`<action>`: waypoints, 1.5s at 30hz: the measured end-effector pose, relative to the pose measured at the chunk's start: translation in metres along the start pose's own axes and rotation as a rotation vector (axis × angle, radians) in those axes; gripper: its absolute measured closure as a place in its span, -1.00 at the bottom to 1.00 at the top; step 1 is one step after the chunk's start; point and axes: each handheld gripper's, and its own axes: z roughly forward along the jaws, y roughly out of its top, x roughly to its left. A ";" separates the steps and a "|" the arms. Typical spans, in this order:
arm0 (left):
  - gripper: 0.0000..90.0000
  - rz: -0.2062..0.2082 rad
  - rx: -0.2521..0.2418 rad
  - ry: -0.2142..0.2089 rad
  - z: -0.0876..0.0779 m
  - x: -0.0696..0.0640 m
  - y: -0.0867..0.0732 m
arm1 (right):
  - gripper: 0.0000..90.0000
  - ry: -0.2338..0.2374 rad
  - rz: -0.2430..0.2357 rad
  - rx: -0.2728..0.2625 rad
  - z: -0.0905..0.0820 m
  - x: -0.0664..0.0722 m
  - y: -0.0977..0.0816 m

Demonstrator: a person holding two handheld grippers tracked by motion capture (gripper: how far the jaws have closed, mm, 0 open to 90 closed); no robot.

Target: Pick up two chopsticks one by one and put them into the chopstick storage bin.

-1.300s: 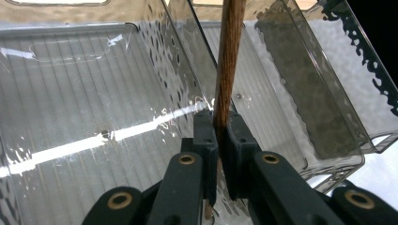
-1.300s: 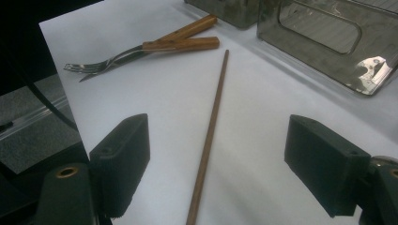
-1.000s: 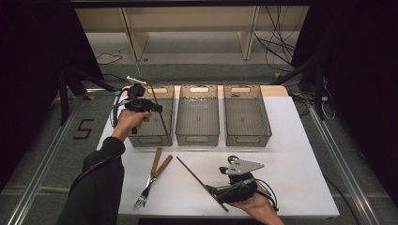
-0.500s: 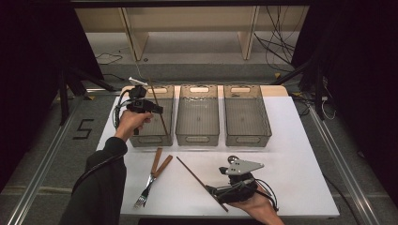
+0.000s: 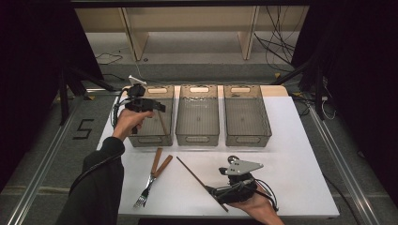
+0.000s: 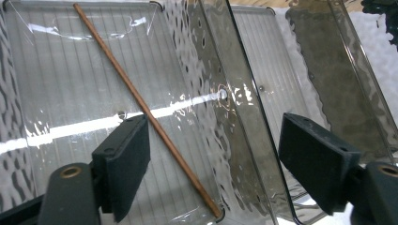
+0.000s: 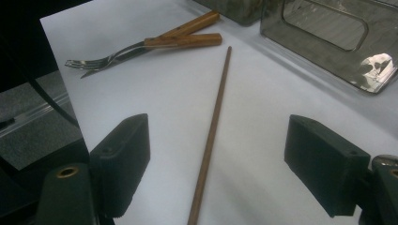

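Hovering over the left bin, left hand-held gripper (image 6: 213,173) wide and empty, one chopstick (image 6: 145,110) lying inside.

Compared with a second ago, the left hand has drawn back slightly toward 7 o'clock above the left bin (image 5: 149,136); the stick lies loose on its floor, so that drop looks done. Middle bin (image 5: 197,136) and right bin (image 5: 247,138) appear empty. Right hand-held gripper (image 7: 213,168) also wide, low on the tabletop (image 5: 291,154) at 5 o'clock, jaws straddling the second chopstick (image 7: 213,122), likely next to be picked. Wooden-handled fork (image 5: 146,187) and knife (image 5: 162,165) lie together at 7 o'clock.
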 end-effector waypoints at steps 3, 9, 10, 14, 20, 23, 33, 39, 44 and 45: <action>-0.52 0.020 -0.021 -0.009 -0.006 -0.004 -0.003 | -0.48 0.021 0.014 0.000 0.000 -0.001 0.000; -0.58 0.061 -0.081 -0.055 -0.021 -0.013 -0.016 | -0.47 0.006 0.019 0.018 0.002 -0.001 0.000; -0.60 0.067 -0.089 -0.066 -0.023 -0.015 -0.019 | -0.47 0.006 0.019 0.025 0.003 -0.001 0.000; -0.61 0.096 -0.134 -0.098 -0.031 -0.020 -0.038 | -0.44 -0.008 0.019 0.052 0.005 0.001 0.001; -0.62 0.135 -0.192 -0.137 -0.043 -0.027 -0.070 | -0.38 -0.029 0.006 0.142 0.012 0.004 0.002; -0.62 0.151 -0.217 -0.159 -0.046 -0.029 -0.088 | -0.33 -0.025 0.004 0.202 0.017 0.005 0.002; -0.62 0.216 -0.248 -0.177 -0.055 -0.031 -0.131 | -0.07 -0.041 -0.009 0.326 0.026 0.011 0.007; -0.64 0.239 -0.248 -0.185 -0.052 -0.027 -0.152 | 0.09 -0.025 -0.029 0.379 0.035 0.014 0.010; -0.64 0.253 -0.257 -0.179 -0.049 -0.029 -0.165 | 0.27 -0.031 -0.038 0.413 0.040 0.015 0.012; -0.65 0.255 -0.258 -0.179 -0.048 -0.030 -0.167 | 0.31 -0.029 -0.037 0.418 0.041 0.015 0.012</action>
